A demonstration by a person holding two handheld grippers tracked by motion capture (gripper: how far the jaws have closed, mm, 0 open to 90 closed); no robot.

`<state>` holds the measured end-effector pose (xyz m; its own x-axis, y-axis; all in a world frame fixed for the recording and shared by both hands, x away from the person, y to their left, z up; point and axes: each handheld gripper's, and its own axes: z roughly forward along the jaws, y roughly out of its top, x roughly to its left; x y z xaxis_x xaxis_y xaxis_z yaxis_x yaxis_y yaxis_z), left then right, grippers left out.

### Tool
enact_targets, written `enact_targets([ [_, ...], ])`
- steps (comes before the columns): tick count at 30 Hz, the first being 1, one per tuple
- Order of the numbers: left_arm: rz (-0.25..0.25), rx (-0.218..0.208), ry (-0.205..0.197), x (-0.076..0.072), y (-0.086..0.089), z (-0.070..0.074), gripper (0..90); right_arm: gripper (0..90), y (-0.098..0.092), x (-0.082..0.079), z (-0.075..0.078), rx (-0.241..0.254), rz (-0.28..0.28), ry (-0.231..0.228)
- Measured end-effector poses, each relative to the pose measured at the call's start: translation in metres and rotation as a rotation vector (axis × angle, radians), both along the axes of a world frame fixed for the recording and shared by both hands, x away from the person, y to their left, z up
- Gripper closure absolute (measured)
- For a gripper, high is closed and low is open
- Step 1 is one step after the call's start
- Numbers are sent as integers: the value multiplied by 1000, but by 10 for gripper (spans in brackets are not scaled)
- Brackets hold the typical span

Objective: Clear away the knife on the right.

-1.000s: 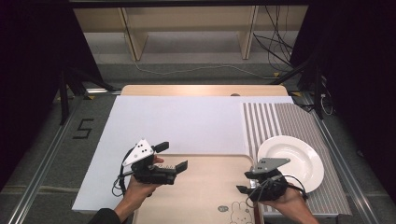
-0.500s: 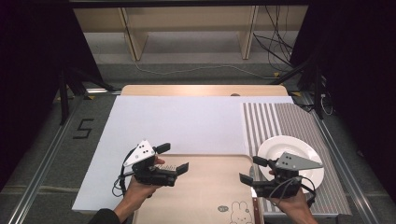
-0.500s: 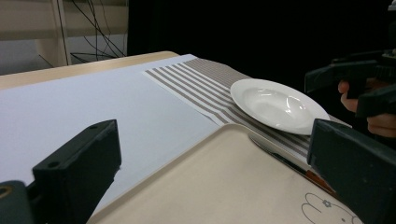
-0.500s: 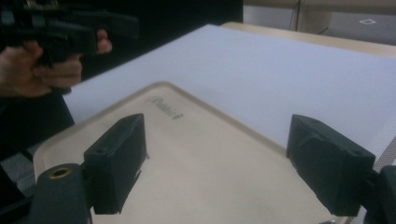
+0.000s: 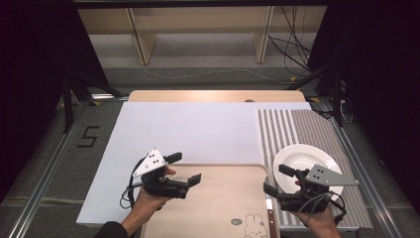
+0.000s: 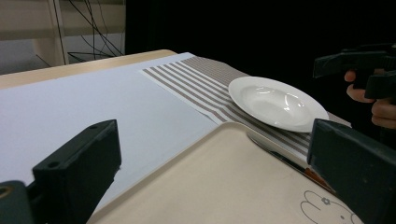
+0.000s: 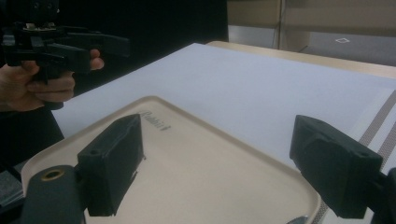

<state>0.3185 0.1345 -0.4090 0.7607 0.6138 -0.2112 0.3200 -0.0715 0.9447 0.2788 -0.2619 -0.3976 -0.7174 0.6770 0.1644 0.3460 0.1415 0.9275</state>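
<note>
Judging plate [image 5: 306, 161]: ceramic, probably slippery, fragile; take its rim. Right gripper [image 5: 280, 179] jaws just opened wide, empty; left gripper [image 5: 184, 169] wide, empty.

Even overhead light brightens the white table cover [image 5: 198, 134]; surroundings at 9 and 3 o'clock fall to black. The plate [image 6: 275, 102] carries soft glare. In both gripper views the near jaws are blurred, with mild grain.
</note>
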Motion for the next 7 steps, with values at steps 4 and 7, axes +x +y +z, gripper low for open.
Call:
enact_targets([
  [4,2,1,1,0,0,0,28,184,-1,1,0,2,-6,-1],
  [7,-1,2,1,0,-1,0,28,184,-3,1,0,1,-19,-4],
])
